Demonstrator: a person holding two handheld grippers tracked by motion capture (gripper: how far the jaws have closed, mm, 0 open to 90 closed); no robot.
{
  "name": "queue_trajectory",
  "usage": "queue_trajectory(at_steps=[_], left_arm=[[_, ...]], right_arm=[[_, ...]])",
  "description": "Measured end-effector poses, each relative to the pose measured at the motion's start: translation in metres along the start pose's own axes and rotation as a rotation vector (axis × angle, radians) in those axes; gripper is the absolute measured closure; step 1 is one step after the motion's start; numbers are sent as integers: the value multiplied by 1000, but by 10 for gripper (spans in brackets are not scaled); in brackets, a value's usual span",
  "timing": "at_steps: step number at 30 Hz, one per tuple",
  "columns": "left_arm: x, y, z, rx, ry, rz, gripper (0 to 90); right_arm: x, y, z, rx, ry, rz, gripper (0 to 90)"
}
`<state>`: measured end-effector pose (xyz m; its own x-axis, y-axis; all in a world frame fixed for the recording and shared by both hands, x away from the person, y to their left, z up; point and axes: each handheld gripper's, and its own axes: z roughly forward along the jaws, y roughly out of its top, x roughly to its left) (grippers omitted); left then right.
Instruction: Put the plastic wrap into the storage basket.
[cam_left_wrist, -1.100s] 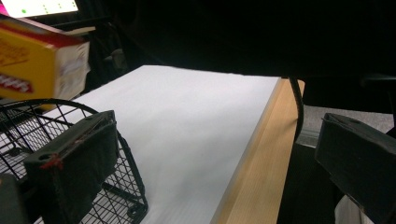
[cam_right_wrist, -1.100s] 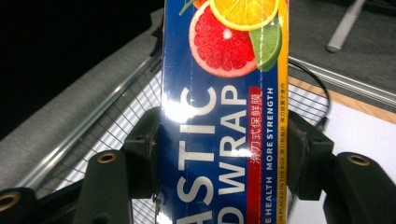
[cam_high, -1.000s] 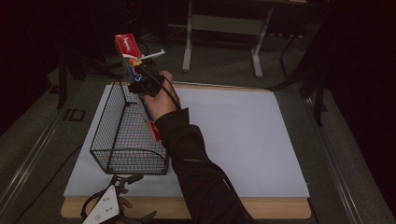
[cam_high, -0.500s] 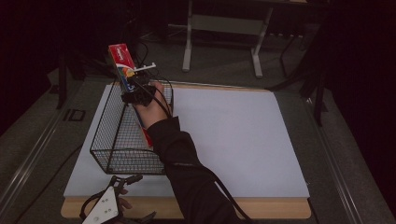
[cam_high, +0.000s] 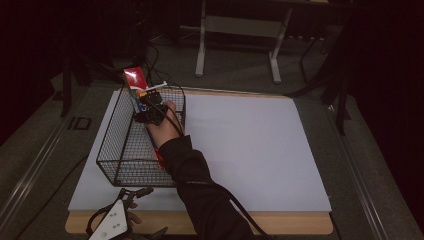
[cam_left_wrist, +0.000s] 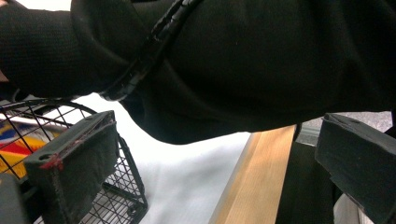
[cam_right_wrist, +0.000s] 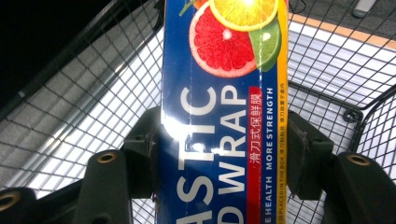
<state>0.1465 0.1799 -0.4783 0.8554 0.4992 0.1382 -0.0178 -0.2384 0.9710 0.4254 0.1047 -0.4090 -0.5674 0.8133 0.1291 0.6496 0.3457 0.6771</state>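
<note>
- One box (cam_right_wrist: 223, 116) of plastic wrap is sitting clamped between the right gripper (cam_high: 148, 113) fingers, over the one wire basket (cam_high: 118, 145) at the counter (cam_high: 250, 150) 10 o'clock.
- Left gripper (cam_left_wrist: 210, 154) fingers are gaping wide at 7 o'clock, holding nothing.

The blue box (cam_right_wrist: 223, 116) carries white capitals, partly cut off: "ASTIC" above "WRAP". A red strip beside them bears Chinese characters, and small white print alongside reads "MORE STRENGTH", then "HEALTH". The yellow edge strip reads "IS PLACED IN THE BOX"
</note>
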Motion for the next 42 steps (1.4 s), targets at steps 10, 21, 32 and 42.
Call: queue_trajectory(at_steps=[10,21,32,42], left_arm=[[0,0,0,1,-2,1,2],[0,0,1,-1,-6,1,2],[0,0,1,2,-9,0,2],[1,0,2,4,-11,-1,2]], right_arm=[[5,-9,9,46,-28,-41,396],[-6,-24,26,146,2,8,396],[-1,-21,34,195,-17,-38,389],[-2,-23,37,199,-10,-43,381]])
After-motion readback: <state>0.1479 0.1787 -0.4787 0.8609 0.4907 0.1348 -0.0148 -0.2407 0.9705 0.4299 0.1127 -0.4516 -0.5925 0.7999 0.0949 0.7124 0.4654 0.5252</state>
